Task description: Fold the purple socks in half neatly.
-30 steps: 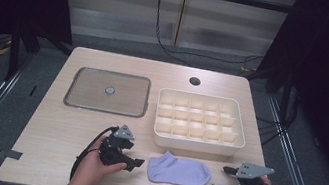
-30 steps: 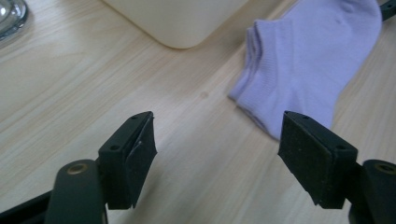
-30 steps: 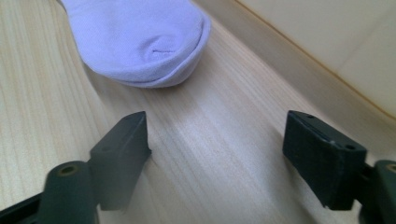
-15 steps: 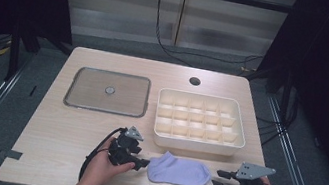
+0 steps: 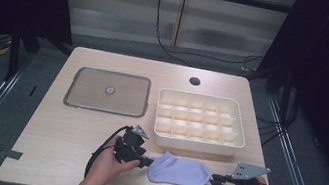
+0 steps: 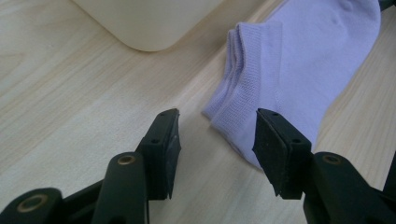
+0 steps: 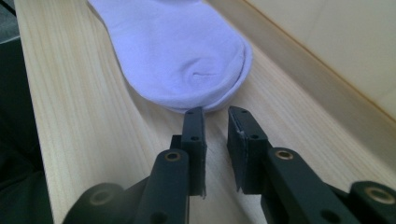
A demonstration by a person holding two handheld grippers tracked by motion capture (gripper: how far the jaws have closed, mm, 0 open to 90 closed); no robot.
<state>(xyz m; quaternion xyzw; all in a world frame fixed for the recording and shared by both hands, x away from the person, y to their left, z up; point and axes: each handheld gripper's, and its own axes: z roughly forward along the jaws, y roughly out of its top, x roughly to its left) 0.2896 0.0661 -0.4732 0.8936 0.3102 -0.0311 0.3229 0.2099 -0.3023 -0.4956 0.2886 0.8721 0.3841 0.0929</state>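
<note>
Sock (image 5: 178, 171) lies flat on table (image 5: 57, 145), in front of divided box (image 5: 200, 121). Your left gripper (image 6: 217, 135) straddles the cuff, half-closing, not pinching. Right gripper (image 7: 215, 119), closing narrow, stops short of the toe. Nothing lifted yet.

The pale wooden surface (image 5: 75, 131) carries a cream divided organizer box (image 5: 200, 123). Left of the box lies a flat grey square lid (image 5: 108, 91); just in front of the box lies a lavender ankle sock (image 5: 179, 171), apart from it.
</note>
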